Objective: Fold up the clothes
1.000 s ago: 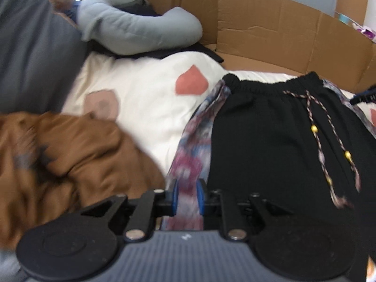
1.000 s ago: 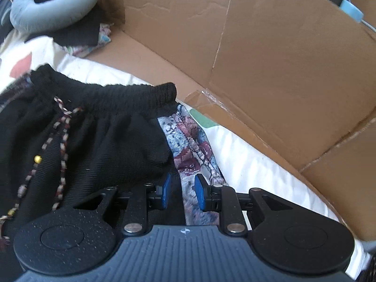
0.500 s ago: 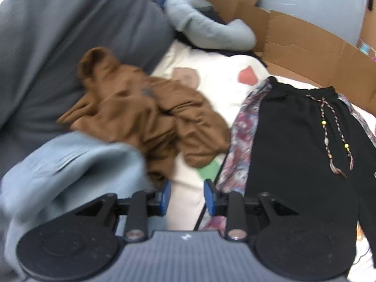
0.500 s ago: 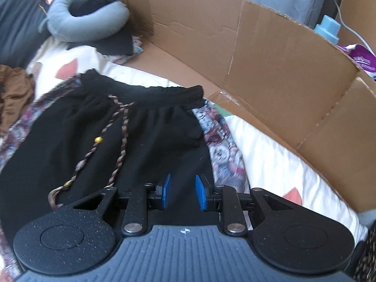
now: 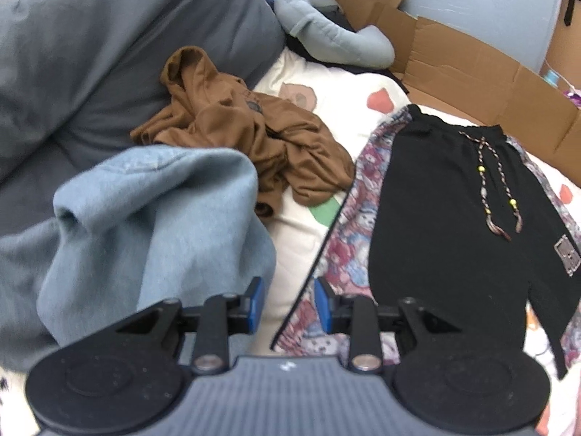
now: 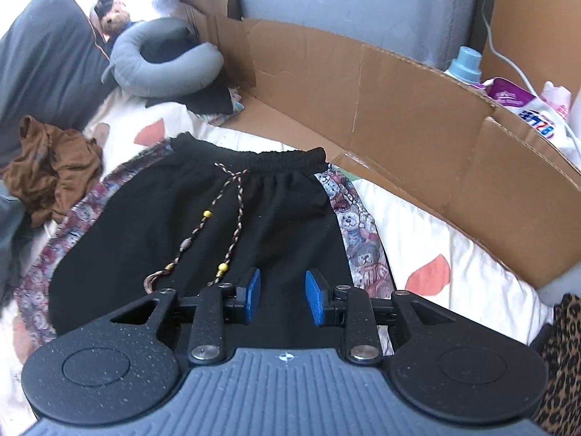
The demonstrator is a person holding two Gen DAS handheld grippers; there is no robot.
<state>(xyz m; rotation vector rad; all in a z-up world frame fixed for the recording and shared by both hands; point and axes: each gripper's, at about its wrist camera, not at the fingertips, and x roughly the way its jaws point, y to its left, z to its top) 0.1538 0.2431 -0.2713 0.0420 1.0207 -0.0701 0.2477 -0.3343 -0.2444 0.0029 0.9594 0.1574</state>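
Black drawstring shorts (image 6: 174,225) with teddy-bear print side panels lie spread flat on the white bedsheet (image 6: 435,239). Left gripper (image 5: 288,303) above their left edge, jaws parted, empty. Right gripper (image 6: 282,292) over their lower middle, jaws apart, empty. Crumpled brown garment (image 5: 247,138) just left of the shorts.

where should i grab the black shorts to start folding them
Probably grip the black shorts at the two ends of the elastic waistband, one pair of tongs per corner, approaching from the patterned side panels. They lie flat, front up, so the gathered waistband is the thickest edge to pinch. Both the left tongs and right tongs are open and empty.
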